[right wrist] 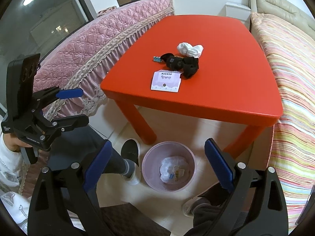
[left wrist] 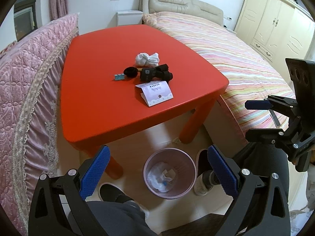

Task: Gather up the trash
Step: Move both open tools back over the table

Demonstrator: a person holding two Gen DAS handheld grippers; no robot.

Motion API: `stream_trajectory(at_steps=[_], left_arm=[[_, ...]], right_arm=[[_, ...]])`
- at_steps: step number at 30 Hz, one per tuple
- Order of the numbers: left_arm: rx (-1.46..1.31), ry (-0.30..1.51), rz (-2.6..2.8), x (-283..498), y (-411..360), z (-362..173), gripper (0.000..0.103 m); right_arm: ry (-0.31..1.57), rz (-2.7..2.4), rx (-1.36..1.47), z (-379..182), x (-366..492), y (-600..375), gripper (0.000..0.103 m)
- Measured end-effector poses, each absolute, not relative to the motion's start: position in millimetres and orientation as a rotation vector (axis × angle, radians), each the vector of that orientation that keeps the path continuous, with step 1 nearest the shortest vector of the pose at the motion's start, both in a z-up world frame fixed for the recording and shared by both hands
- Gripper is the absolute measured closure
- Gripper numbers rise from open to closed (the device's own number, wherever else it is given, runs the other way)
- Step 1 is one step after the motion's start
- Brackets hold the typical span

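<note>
A pink trash bin (left wrist: 169, 191) (right wrist: 146, 167) stands on the floor in front of the red table (left wrist: 94, 106) (right wrist: 226, 90); it holds white crumpled waste. On the table lie a pink paper packet (left wrist: 155, 93) (right wrist: 166, 80), black socks (left wrist: 155, 73) (right wrist: 182, 64), white socks (left wrist: 147, 59) (right wrist: 190, 49) and a small teal wrapper (left wrist: 118, 77) (right wrist: 157, 59). My left gripper (left wrist: 158, 169) (right wrist: 78, 108) is open and empty above the bin. My right gripper (right wrist: 156, 163) (left wrist: 248, 120) is open and empty too, above the bin.
A pink quilted cover (left wrist: 25, 90) (right wrist: 94, 47) borders the table's left side. A striped bed (left wrist: 236, 59) (right wrist: 291, 78) borders its right. The person's feet (left wrist: 204, 173) (right wrist: 131, 157) flank the bin. A cream wardrobe (left wrist: 275, 27) stands far right.
</note>
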State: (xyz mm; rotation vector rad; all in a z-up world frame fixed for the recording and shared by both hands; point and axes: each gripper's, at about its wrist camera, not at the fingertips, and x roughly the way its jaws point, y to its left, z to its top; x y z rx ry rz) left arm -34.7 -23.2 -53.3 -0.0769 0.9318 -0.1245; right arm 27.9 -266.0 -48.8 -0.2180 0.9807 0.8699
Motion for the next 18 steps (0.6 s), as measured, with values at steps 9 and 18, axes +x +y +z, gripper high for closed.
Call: stream_trajectory(at_steps=[9, 18], left_arm=[[-0.101, 0.926, -0.080, -17, -4, -47, 0.008], [-0.120, 0.916, -0.022, 27, 26, -36, 0.008]], right_arm=[[0.967, 0.846, -0.228, -38, 42, -251, 0.009], [0.965, 0.817, -0.234, -26, 72, -219, 0.006]])
